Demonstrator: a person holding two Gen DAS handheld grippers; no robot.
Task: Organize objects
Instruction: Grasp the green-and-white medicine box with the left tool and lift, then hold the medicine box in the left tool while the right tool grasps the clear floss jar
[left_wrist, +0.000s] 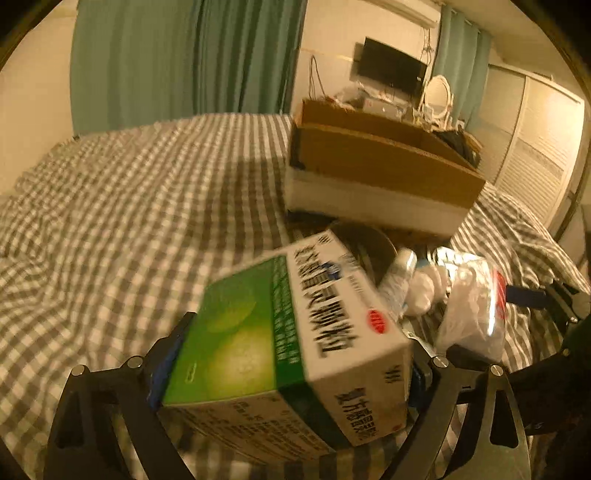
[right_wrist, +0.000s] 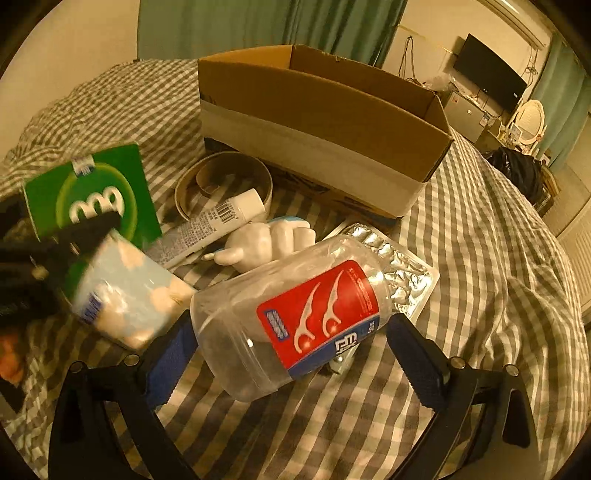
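Note:
My left gripper (left_wrist: 295, 362) is shut on a green and white medicine box (left_wrist: 288, 332), held tilted above the checked bed sheet; the same box (right_wrist: 92, 192) shows at the left of the right wrist view. My right gripper (right_wrist: 288, 343) is closed around a clear floss-pick jar (right_wrist: 295, 314) with a red label, which lies slanted between the blue pads; that jar (left_wrist: 472, 306) also appears low at the right in the left wrist view. An open cardboard box (right_wrist: 332, 122) stands just beyond the pile, its inside hidden from both cameras.
On the sheet (right_wrist: 480, 295) before the box lie a round tin (right_wrist: 221, 173), a white tube (right_wrist: 214, 221), a white figurine (right_wrist: 266, 240), a foil blister pack (right_wrist: 406, 273) and a light blue cotton pack (right_wrist: 129, 295). Wide bare sheet (left_wrist: 129, 221) extends to the left.

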